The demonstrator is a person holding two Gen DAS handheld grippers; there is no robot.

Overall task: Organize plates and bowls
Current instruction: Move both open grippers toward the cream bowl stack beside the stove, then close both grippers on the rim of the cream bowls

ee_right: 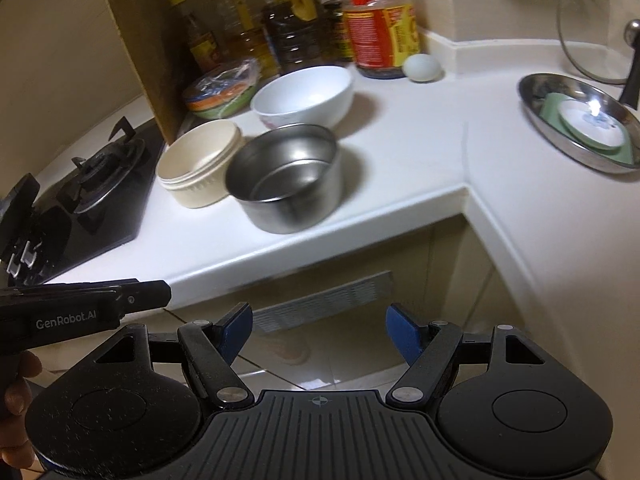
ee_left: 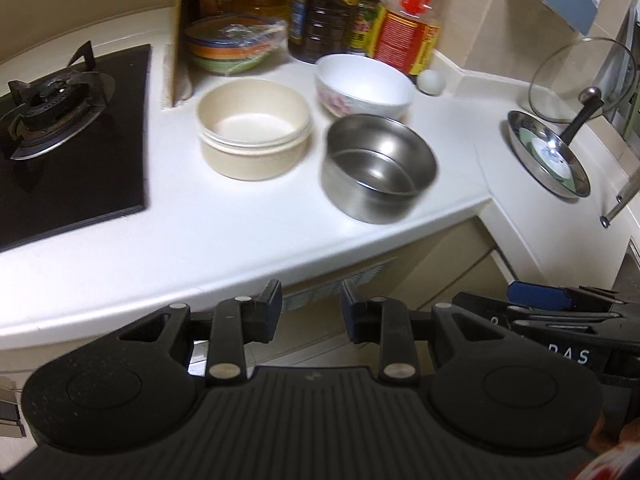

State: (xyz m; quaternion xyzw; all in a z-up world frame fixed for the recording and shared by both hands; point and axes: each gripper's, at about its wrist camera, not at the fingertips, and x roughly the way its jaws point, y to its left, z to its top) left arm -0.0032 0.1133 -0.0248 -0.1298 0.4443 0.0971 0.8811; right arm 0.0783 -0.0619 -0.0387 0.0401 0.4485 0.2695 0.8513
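Observation:
A cream bowl (ee_left: 254, 134) (ee_right: 198, 162), a steel bowl (ee_left: 378, 168) (ee_right: 286, 176) and a white flowered bowl (ee_left: 364, 84) (ee_right: 304, 94) stand close together on the white counter (ee_left: 224, 224). A steel plate (ee_left: 548, 154) (ee_right: 580, 120) at the right holds a green dish and a small white dish. My left gripper (ee_left: 311, 304) is open and empty, below the counter's front edge. My right gripper (ee_right: 319, 330) is open and empty, also below the edge.
A gas hob (ee_left: 60, 132) lies at the left. Oil bottles and jars (ee_left: 320, 12) line the back wall, with a stack of coloured plates in plastic wrap (ee_left: 236, 44) and an egg (ee_left: 431, 81). A glass lid (ee_left: 580, 76) leans at the right.

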